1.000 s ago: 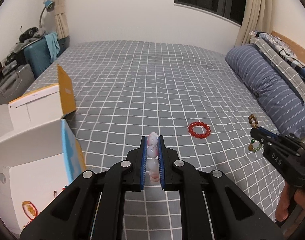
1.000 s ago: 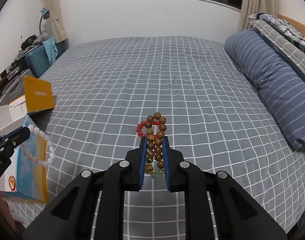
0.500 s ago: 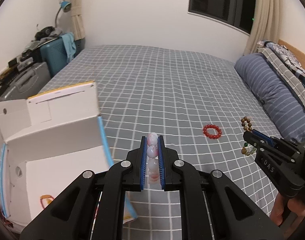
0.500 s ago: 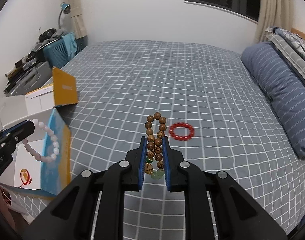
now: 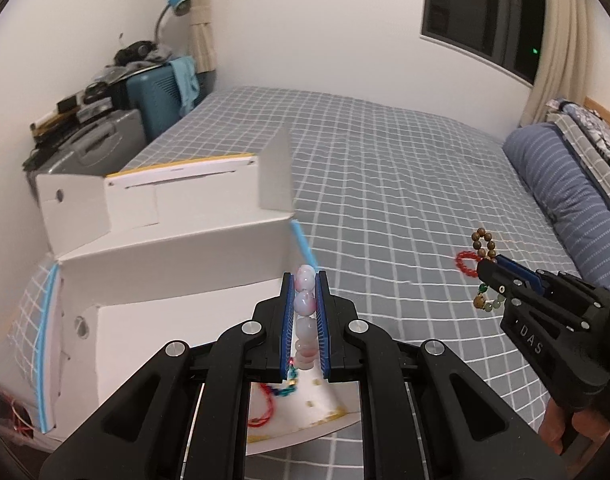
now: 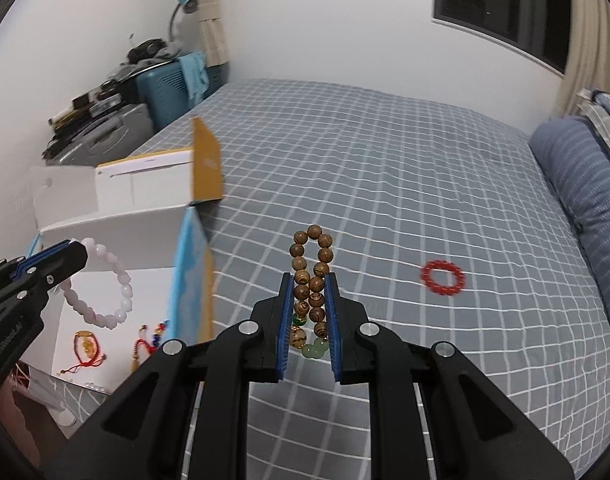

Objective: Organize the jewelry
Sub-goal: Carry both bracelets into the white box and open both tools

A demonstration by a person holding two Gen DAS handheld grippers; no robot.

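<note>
My left gripper (image 5: 304, 286) is shut on a pink bead bracelet (image 5: 305, 308) and holds it over the open white box (image 5: 177, 264). In the right wrist view the left gripper (image 6: 75, 250) shows at the left with the pink bracelet (image 6: 105, 296) hanging over the box (image 6: 117, 240). My right gripper (image 6: 310, 286) is shut on a brown wooden bead bracelet (image 6: 311, 276) with green beads, above the bed. It also shows in the left wrist view (image 5: 491, 266). A red bead bracelet (image 6: 442, 276) lies on the bedspread.
The box floor holds a red cord bracelet (image 6: 85, 350) and a multicoloured one (image 5: 283, 390). The box's yellow lid (image 6: 207, 168) stands open. A blue striped pillow (image 6: 585, 204) lies at the right. Suitcases (image 5: 101, 148) stand by the left wall.
Both grippers have swung left toward the box. The left gripper with the pink bracelet now hangs over the box's inside. The right still holds the wooden bracelet.
</note>
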